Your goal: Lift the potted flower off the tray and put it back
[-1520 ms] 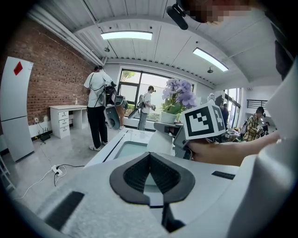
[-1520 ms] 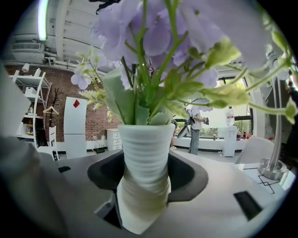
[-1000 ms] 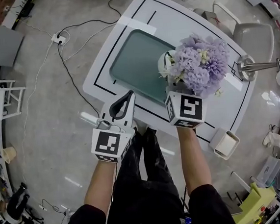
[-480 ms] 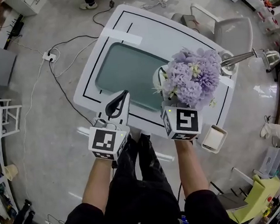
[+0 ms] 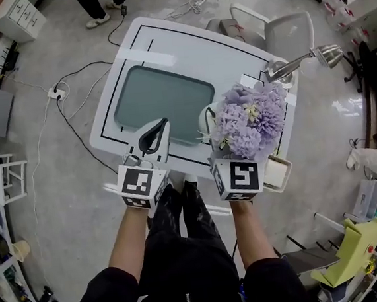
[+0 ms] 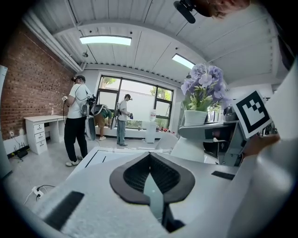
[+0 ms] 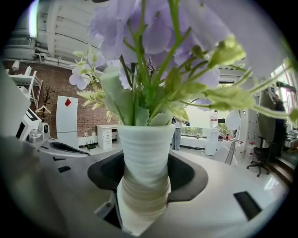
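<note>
Both grippers have risen and drawn back from the table [image 5: 165,46]; the right gripper [image 7: 144,179] clamps the potted flower [image 5: 249,121] by its white pot, upright in the air over the tray's [image 5: 161,103] near right corner; the left gripper [image 6: 151,179] hangs alongside, jaws together, empty.

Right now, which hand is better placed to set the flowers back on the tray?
Right: the right gripper clamps the potted flower near the tray; the left gripper is shut, empty.
</note>
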Tool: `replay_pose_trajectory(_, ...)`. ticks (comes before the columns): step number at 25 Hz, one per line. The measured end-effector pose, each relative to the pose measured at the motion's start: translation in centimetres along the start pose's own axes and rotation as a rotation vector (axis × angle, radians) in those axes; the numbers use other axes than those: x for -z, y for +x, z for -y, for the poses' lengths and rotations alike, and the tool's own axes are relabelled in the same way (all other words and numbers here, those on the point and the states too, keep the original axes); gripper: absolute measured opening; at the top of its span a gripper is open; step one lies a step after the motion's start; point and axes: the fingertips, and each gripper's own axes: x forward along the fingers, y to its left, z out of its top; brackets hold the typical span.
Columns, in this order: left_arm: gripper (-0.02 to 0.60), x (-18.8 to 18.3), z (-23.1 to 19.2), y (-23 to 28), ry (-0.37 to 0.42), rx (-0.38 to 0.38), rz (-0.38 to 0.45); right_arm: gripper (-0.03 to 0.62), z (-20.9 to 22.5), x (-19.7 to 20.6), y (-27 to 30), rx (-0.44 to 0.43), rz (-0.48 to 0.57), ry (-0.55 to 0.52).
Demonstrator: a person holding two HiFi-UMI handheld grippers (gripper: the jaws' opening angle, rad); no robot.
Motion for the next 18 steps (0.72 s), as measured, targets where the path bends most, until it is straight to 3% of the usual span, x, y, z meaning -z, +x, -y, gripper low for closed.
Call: replay_pose_trajectory(18, 0.005, 0.0, 2.1, -0.3, 0.021, 0.040, 0.005, 0.259, -0.4, 2.2, -5.3, 0.015, -0.051, -0.016)
